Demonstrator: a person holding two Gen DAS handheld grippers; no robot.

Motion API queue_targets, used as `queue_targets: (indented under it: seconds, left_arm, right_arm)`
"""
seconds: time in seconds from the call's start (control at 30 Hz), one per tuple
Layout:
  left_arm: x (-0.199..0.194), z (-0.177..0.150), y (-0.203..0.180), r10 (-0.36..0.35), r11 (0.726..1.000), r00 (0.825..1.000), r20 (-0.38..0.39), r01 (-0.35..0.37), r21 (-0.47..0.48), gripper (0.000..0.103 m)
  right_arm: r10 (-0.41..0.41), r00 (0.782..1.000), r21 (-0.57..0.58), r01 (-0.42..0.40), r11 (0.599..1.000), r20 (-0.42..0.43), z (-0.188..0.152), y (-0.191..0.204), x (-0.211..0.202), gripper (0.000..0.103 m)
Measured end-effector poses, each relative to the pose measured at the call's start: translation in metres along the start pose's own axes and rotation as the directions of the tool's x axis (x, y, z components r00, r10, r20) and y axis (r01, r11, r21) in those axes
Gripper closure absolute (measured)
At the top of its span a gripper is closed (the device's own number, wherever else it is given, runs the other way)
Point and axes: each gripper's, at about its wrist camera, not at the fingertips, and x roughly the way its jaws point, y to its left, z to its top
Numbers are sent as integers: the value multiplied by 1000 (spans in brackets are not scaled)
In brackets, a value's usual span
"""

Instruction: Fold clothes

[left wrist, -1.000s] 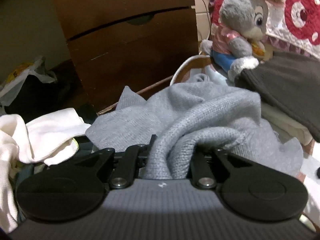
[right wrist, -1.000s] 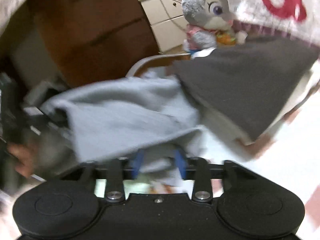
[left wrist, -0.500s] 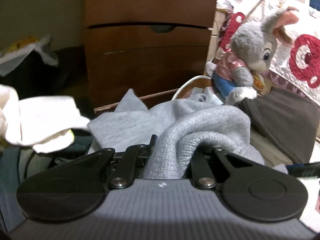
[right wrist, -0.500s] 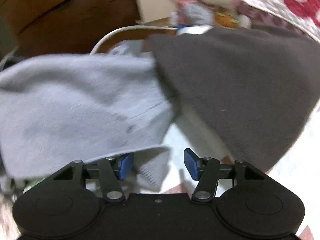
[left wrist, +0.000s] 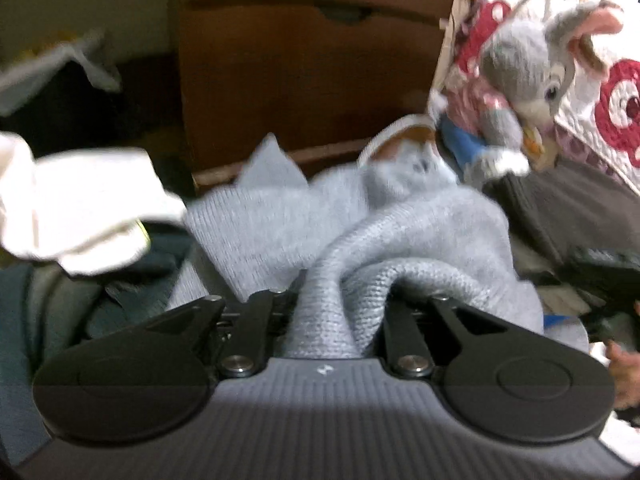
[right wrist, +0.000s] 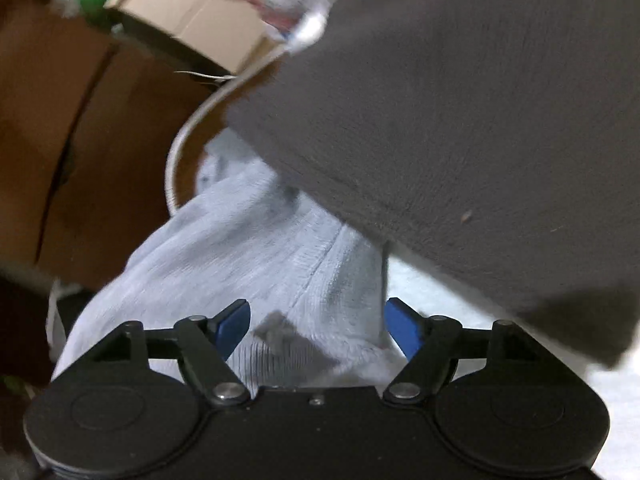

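Note:
A grey knit sweater lies bunched in front of me, and my left gripper is shut on a thick fold of it; the fabric hides the fingertips. In the right wrist view the same sweater runs between the blue pads of my right gripper, which stands open with its pads wide apart and the cloth loose between them. A dark brown-grey garment overlaps the sweater's right side and fills the upper right; it also shows as a dark garment in the left wrist view.
A wooden chest of drawers stands behind the sweater. A grey plush rabbit sits at the right against a red-and-white quilt. White cloth lies over dark clothes at left. A cardboard box and white cable are nearby.
My right gripper has let go of the grey sweater, its blue pads have spread wide, and it has moved closer under the dark garment. The left gripper keeps its hold and has swung slightly left.

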Motion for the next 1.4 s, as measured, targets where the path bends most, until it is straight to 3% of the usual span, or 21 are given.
queue_targets:
  seconds: [0.07,0.13,0.2,0.23,0.3,0.37,0.5,0.67,0.77,0.87,0.97,1.03,1.1,1.17,1.27,1.4]
  left_arm:
    - [4,0,1,-17,1000,1000,-26,17,3,79]
    - [2,-2,-3,-22,999,1000,-21,22,35,82]
    - [1,-3,-7,-27,997,1000,-17,28,66,95]
    - [0,-3,-8,-29,996,999,-14,31,82,95]
    - [-2,-4,-12,-35,993,999,-10,36,114,95]
    - [-19,-5,-26,6,974,998,55,-18,227,95]
    - [-53,3,-22,-103,972,989,108,77,223,96]
    - [-87,11,-24,-250,947,961,120,217,238,96]
    - [-104,19,-22,-380,916,920,98,361,174,97]
    - [-132,27,-30,-456,884,879,137,429,189,97]
    - [-158,40,-49,-523,847,835,172,487,214,97]
    - [-170,51,-70,-571,813,801,179,521,261,97]
    - [-179,61,-93,-616,775,771,159,557,299,97]
    - [-191,68,-117,-645,745,750,146,574,341,97]
    - [-218,74,-147,-691,689,711,130,593,417,97]
    - [-262,75,-182,-769,591,632,92,650,477,97]
  right_arm:
    - [37,999,160,-32,987,-31,-5,-9,20,23]
    - [42,999,162,-40,986,-9,-12,-5,30,23]
    - [70,998,110,-70,991,8,-23,4,33,60]
    - [104,995,109,-104,989,10,-27,8,30,69]
    - [179,984,137,-180,974,23,-37,12,21,75]
    - [265,963,194,-269,943,48,-46,12,8,79]
    - [382,924,195,-380,904,32,-64,24,-17,84]
    - [558,830,136,-553,822,2,-96,56,-41,87]
    - [584,811,66,-584,809,10,-108,75,-61,88]
    - [585,809,-11,-585,811,55,-120,86,-90,89]
    - [610,784,-71,-606,792,115,-120,88,-121,89]
    - [589,793,-183,-563,806,158,-114,98,-147,90]
    - [582,784,-240,-535,810,215,-111,97,-176,90]
    - [573,772,-233,-524,819,275,-109,90,-205,90]
    - [529,771,-273,-456,847,353,-120,87,-253,90]
    - [532,726,-319,-428,846,436,-144,77,-322,90]
